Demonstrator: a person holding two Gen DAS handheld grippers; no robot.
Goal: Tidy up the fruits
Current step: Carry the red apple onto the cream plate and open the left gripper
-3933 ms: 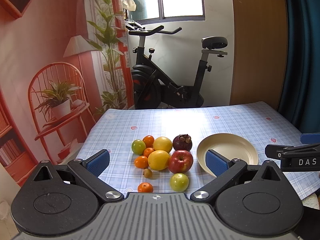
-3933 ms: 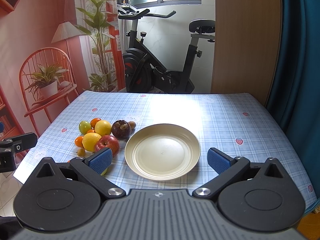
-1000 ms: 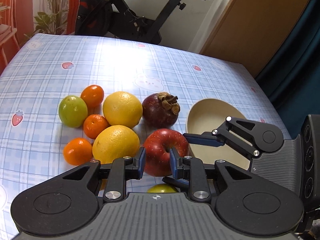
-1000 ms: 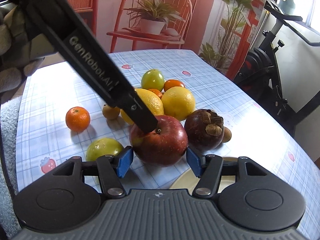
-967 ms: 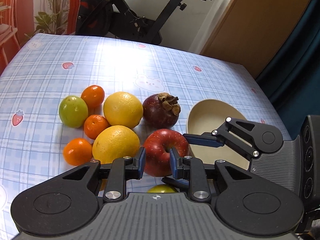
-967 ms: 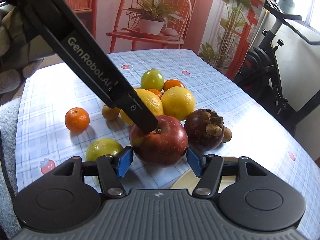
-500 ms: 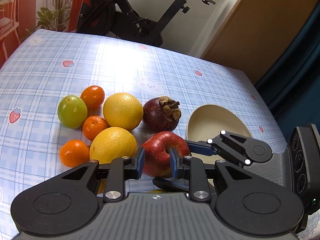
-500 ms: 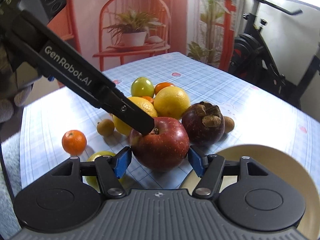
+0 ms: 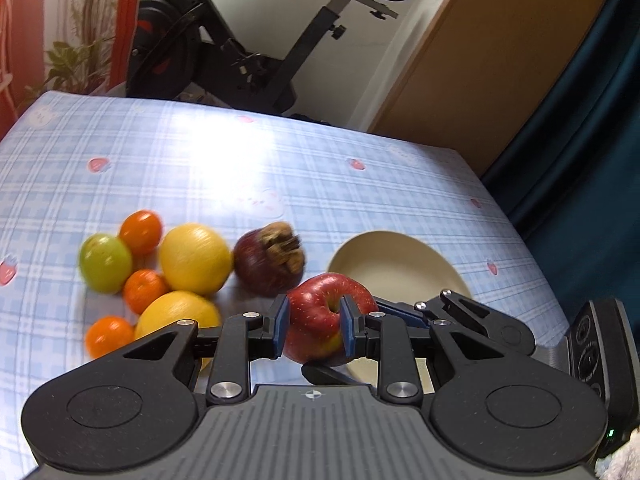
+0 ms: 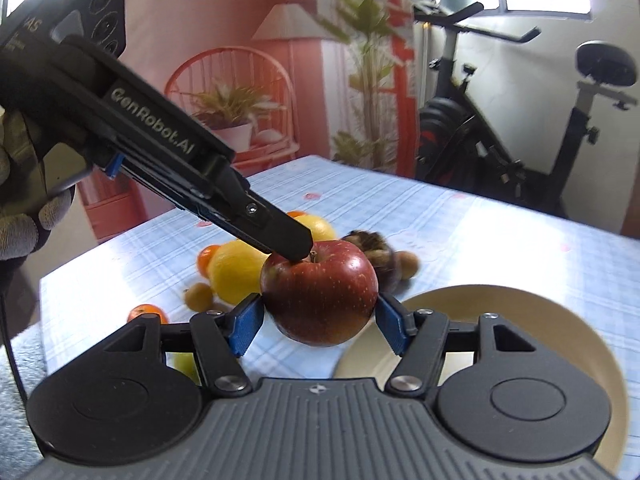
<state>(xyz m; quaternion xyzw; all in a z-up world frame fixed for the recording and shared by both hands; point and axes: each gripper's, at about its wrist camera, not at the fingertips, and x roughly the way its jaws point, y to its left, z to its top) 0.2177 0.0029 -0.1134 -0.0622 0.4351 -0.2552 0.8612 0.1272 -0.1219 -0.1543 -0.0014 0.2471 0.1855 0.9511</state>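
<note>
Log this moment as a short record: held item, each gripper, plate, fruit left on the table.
held item: red apple, lifted off the tablecloth
right gripper: pads clamped on the apple's sides
left gripper: shut, tips at the apple's stem end
plate: cream, nothing on it, just beyond the apple
fruit left: mangosteen, two yellow citrus, green fruit, small oranges

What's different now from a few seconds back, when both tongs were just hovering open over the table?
Both tongs came in on the red apple: the right tongs clamp its sides, the left tongs pinch it near the stem. The apple has left the pile and now hangs by the plate. The other fruit lies where it was, and the plate holds nothing.
</note>
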